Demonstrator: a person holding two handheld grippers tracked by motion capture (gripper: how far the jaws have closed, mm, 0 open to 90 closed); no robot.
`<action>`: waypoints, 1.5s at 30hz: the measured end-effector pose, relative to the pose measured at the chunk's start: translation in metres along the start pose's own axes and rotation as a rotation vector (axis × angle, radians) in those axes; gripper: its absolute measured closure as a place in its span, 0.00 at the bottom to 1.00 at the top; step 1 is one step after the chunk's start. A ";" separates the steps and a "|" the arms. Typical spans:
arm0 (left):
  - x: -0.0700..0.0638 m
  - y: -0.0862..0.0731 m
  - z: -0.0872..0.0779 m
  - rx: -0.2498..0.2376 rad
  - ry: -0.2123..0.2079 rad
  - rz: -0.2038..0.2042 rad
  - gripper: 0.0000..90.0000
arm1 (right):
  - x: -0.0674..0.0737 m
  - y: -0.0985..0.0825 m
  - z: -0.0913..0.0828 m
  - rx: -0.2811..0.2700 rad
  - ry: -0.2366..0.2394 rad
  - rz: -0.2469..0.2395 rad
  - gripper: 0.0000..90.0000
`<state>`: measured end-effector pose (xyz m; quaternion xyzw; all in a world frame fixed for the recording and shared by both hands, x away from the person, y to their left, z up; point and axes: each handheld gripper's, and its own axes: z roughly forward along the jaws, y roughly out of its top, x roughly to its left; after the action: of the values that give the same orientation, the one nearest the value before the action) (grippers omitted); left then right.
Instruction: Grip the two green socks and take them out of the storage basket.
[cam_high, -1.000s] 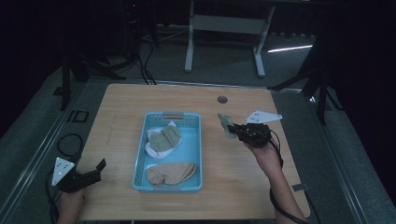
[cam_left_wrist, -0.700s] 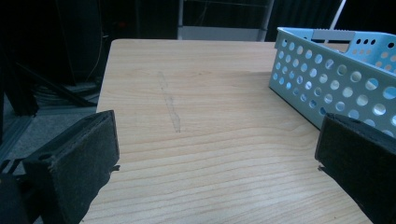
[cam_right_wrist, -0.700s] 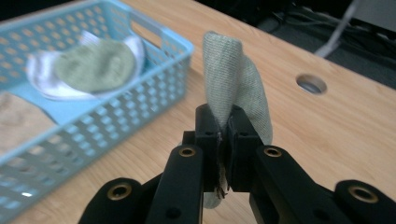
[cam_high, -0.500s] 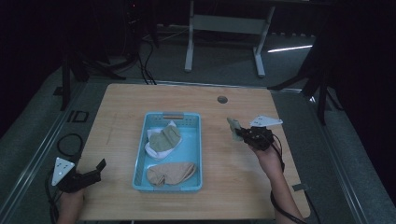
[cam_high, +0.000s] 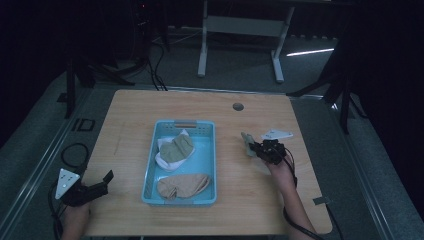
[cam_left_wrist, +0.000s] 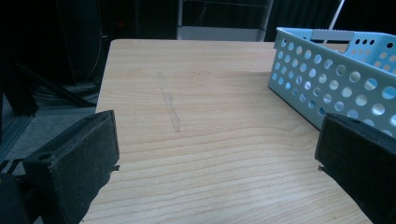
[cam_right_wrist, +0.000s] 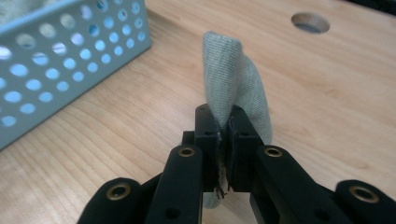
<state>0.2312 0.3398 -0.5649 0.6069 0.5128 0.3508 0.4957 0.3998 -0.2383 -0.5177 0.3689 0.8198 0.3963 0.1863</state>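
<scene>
Right gripper (cam_high: 256, 148) at 3 o'clock of the pale blue perforated plastic basket (cam_high: 207, 165), forearm reaching up from 5 o'clock, fingers (cam_right_wrist: 236, 135) clenched on a grey-green folded sock (cam_right_wrist: 236, 79) held over the light wooden worktop (cam_high: 130, 120). Left gripper (cam_high: 102, 182) low at 8 o'clock, level, fingers (cam_left_wrist: 79, 163) released and wide apart.

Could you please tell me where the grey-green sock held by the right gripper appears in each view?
High view: the sock is right of the blue basket.
Left gripper view: not in it.
Right gripper view: centre, clamped upright.
Shared landmark: the blue basket.
</scene>
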 end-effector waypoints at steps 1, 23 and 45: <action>0.000 0.000 0.000 0.000 0.000 -0.001 0.00 | 0.000 0.000 0.000 0.000 0.000 0.000 0.94; 0.000 0.000 0.000 -0.002 0.002 0.001 0.00 | 0.005 -0.001 0.010 0.059 0.080 0.030 0.53; 0.000 0.000 0.000 0.000 0.003 -0.001 0.00 | 0.018 0.041 -0.028 -0.017 0.122 -0.017 0.46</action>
<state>0.2311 0.3395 -0.5649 0.6063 0.5138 0.3513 0.4950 0.3900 -0.2222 -0.4687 0.3355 0.8294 0.4234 0.1423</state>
